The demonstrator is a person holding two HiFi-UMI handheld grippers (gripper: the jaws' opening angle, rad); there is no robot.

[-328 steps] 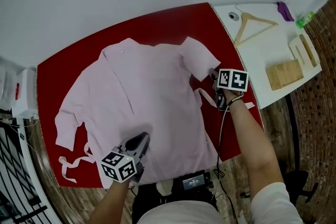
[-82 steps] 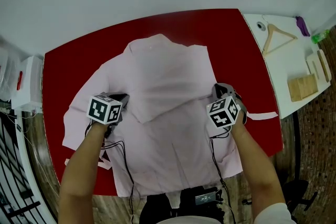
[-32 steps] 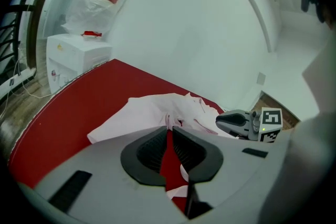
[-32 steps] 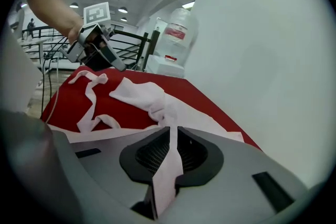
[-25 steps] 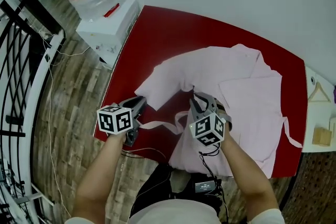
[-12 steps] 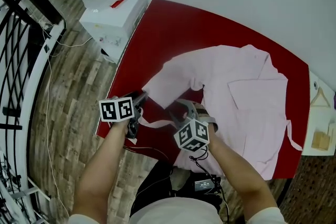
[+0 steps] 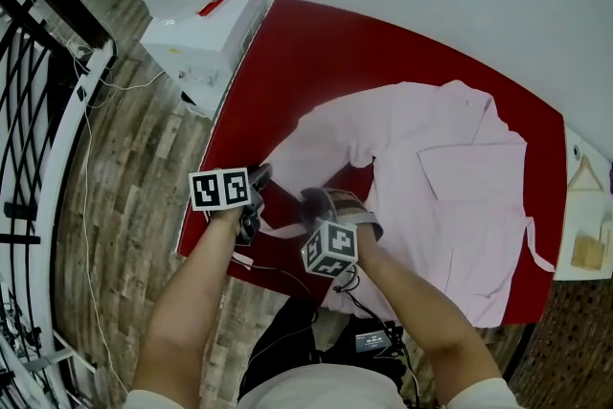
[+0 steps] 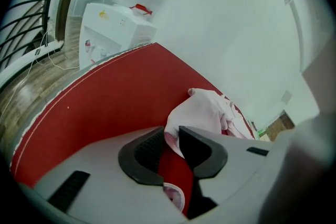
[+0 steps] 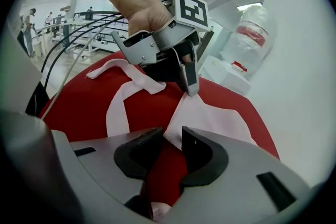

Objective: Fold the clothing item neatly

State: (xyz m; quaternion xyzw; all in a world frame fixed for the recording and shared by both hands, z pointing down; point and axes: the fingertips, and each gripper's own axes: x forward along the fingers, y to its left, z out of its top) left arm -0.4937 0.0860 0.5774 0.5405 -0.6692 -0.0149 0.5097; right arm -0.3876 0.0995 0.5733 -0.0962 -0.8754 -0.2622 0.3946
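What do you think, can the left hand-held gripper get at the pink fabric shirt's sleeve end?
Probably yes: the left hand-held gripper has jaws apart, just closing in, with the sleeve end already between them, unblocked.

No legible text or labels

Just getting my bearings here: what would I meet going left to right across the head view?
Railing → water cooler → left gripper (jaws just been closing, edge of the shirt between them) → right gripper (jaws just been opening, shirt edge between them) → bulk of the shirt → hanger.
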